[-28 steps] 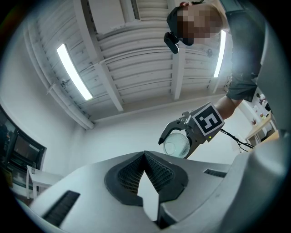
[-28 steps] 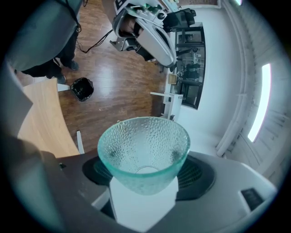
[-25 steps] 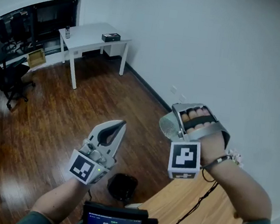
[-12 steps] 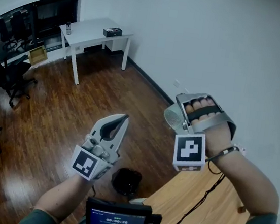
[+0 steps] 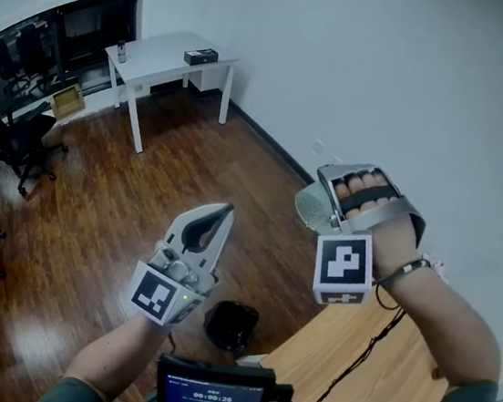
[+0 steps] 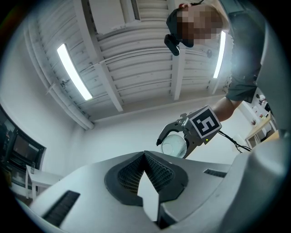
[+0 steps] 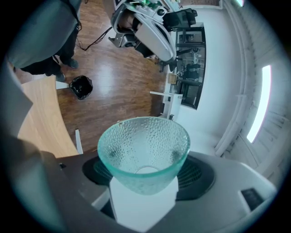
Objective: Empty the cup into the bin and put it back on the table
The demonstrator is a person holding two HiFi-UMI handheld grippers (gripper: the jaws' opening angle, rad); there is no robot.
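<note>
My right gripper [image 5: 314, 204] is shut on a pebbled, green-tinted glass cup [image 5: 306, 212], held up in the air beside the white wall. In the right gripper view the cup [image 7: 143, 150] sits between the two pads with its mouth toward the room, and I see nothing inside it. A small black bin [image 5: 231, 324] stands on the wooden floor below, next to the corner of the light wooden table [image 5: 353, 374]. My left gripper [image 5: 222, 212] hovers to the left with its jaws together and empty. Its view shows the pads [image 6: 157, 175] touching and the cup [image 6: 175, 144] beyond.
A white desk [image 5: 165, 55] with a small dark box stands at the far wall, with a black office chair [image 5: 20, 142] to the left. A black cable [image 5: 349, 369] runs over the wooden table. A device with a screen [image 5: 210, 397] is at the bottom edge.
Both grippers have drifted slightly to the right and a little lower in the view. The cup stays gripped in the right one; the left jaws stay together.
</note>
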